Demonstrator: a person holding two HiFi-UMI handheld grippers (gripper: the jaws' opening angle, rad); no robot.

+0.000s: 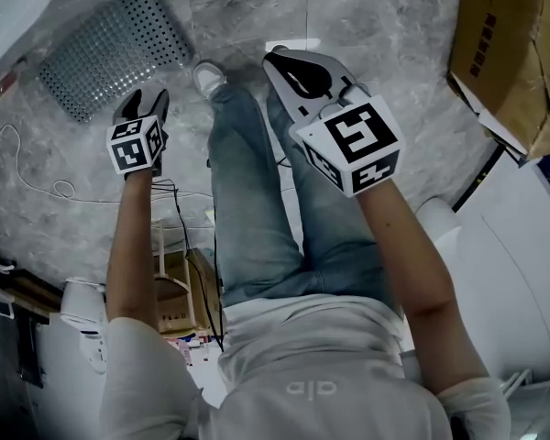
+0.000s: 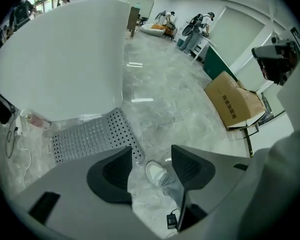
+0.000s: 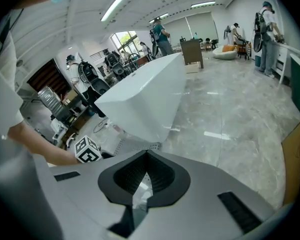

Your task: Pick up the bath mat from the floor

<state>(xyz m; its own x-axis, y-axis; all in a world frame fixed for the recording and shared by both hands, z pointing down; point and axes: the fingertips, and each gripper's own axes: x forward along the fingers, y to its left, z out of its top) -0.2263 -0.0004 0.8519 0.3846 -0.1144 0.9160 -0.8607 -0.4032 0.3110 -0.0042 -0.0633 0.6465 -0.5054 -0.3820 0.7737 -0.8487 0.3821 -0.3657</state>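
The bath mat [image 1: 115, 49] is a grey perforated sheet lying flat on the marble floor at the upper left, beside a white tub [image 1: 9, 7]. My left gripper [image 1: 145, 99] hangs above the floor just below the mat's near edge. In the left gripper view the mat [image 2: 90, 134] lies ahead and left of the left gripper [image 2: 151, 154], whose jaws stand apart with only floor and a shoe between them. My right gripper [image 1: 284, 62] hovers over the person's legs, well right of the mat. The right gripper [image 3: 147, 154] has its tips together and holds nothing.
The person's jeans-clad legs and a white shoe [image 1: 208, 76] stand between the grippers. A cardboard box [image 1: 509, 53] sits at the upper right above a white unit [image 1: 522, 246]. A thin cable [image 1: 37, 168] trails on the floor at left. People stand far off in the hall.
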